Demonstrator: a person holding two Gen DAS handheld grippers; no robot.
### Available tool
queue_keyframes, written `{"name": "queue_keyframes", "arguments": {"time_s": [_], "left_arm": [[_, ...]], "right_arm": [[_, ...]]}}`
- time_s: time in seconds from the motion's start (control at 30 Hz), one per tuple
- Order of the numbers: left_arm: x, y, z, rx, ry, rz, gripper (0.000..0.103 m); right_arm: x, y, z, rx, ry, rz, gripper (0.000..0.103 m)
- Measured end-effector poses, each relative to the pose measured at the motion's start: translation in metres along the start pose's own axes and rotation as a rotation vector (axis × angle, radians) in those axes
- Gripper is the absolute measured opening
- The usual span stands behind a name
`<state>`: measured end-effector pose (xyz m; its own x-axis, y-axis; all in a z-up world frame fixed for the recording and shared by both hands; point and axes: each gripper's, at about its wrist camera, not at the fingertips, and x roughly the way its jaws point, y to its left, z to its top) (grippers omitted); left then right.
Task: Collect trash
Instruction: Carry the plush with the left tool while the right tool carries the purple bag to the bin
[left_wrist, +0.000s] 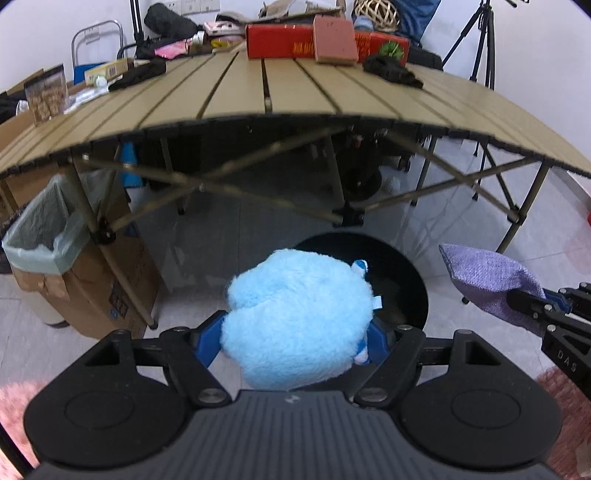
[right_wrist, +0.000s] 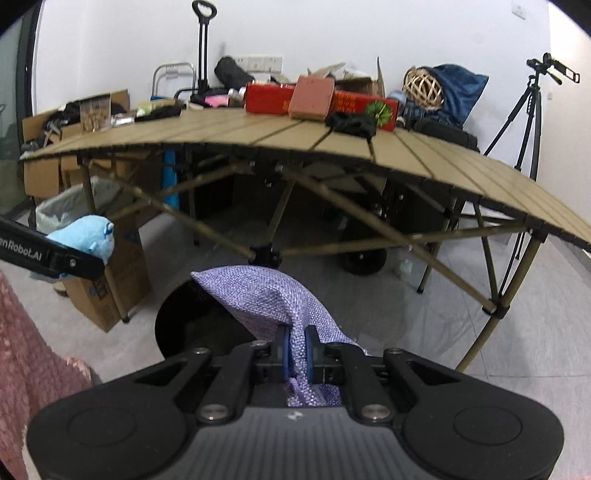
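My left gripper (left_wrist: 295, 334) is shut on a fluffy light-blue plush toy (left_wrist: 295, 314), its blue pads pressing both sides. The toy hangs over the near rim of a round black bin (left_wrist: 399, 273) that stands on the floor. My right gripper (right_wrist: 297, 347) is shut on a purple woven pouch (right_wrist: 266, 291), pinching one end of it between its pads. The pouch juts out above the right edge of the black bin (right_wrist: 192, 325). In the left wrist view the pouch (left_wrist: 487, 277) and right gripper (left_wrist: 532, 301) come in from the right. The plush (right_wrist: 88, 232) shows at the left of the right wrist view.
A tan slatted folding table (left_wrist: 295, 96) stands just beyond the bin, with a red box (left_wrist: 277, 44) and clutter at its back. A bag-lined waste bin (left_wrist: 37, 236) and a cardboard box (left_wrist: 110, 288) sit at the left. A tripod (left_wrist: 480, 44) is at the right, a pink rug (right_wrist: 29, 350) close by.
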<state>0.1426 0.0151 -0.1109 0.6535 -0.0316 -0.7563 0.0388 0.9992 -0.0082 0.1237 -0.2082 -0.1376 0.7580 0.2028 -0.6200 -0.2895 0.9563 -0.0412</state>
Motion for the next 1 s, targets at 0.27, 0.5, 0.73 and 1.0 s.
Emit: {"name": "queue_keyframes", "arguments": {"time_s": [0.27,0.5,0.73,1.0], "left_arm": [[0.013,0.007,-0.01,-0.013,0.031,0.008,0.075],[0.028,0.017,-0.016,-0.034,0.072,0.019,0.075],[0.042,0.022,-0.021,-0.036,0.124,0.028,0.075],[0.056,0.012,-0.023,0.007,0.16,0.033,0.076]], "right_arm": [[0.013,0.007,-0.003,-0.021,0.072,-0.002,0.008],[0.026,0.013,-0.006,-0.047,0.125,-0.01,0.008],[0.037,0.016,-0.009,-0.057,0.166,-0.014,0.008],[0.046,0.014,-0.009,-0.048,0.192,-0.028,0.008]]}}
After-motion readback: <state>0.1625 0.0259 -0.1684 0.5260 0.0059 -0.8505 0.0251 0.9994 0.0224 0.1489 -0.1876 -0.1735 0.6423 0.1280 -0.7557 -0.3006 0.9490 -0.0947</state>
